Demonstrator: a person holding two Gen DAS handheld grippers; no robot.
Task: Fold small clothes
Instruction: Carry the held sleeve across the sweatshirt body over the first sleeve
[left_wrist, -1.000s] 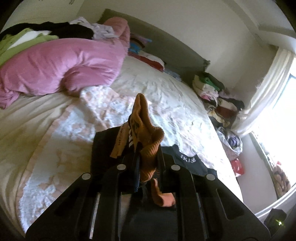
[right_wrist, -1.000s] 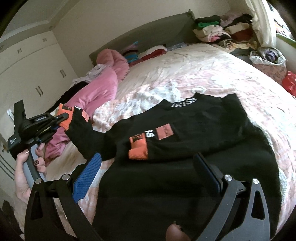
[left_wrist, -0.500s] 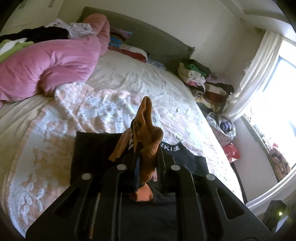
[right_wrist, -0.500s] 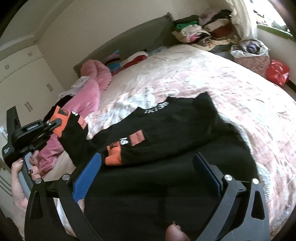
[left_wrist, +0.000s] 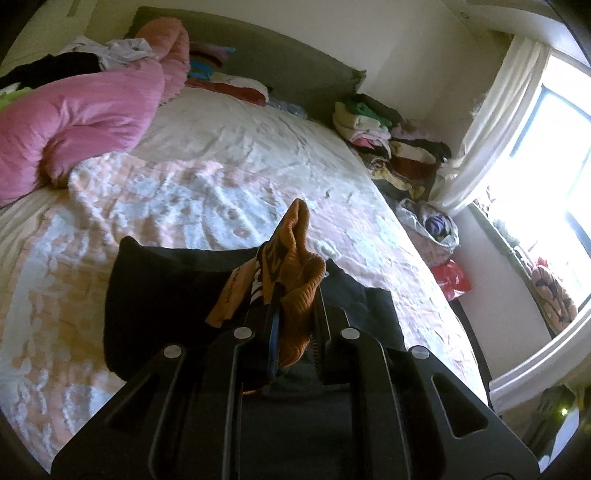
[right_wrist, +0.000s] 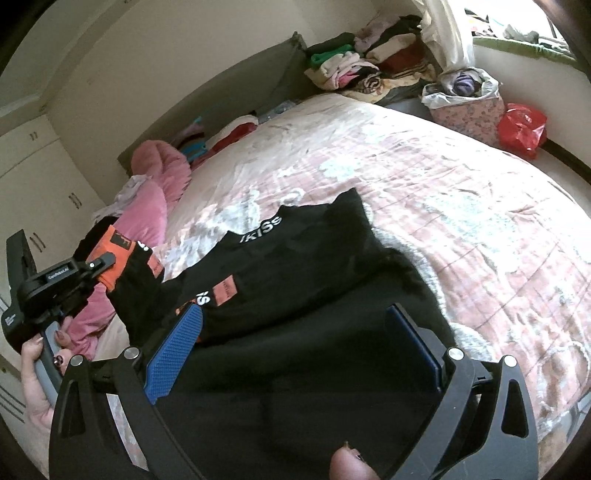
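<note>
The left gripper (left_wrist: 293, 325) is clamped on the orange ribbed cuff (left_wrist: 295, 280) of the black sweater (right_wrist: 295, 266). Over the last 1 s it has carried that cuff inward, from out over the bedspread at 9 o'clock to above the sweater's body, so the sleeve now stands lifted and slack, judged to be partway through a fold across the chest.

The right gripper (right_wrist: 295, 354) hangs low over the sweater's near hem with its jaws spread wide, holding nothing.

Outward, the sweater lies flat on the pink-and-white bedspread (right_wrist: 461, 206). The bed has broad bare room toward 12 and 2 o'clock. A pink duvet (left_wrist: 74, 122) crowds the 10 o'clock side, and piled clothes (left_wrist: 388, 144) line the far edge at 1 o'clock.
</note>
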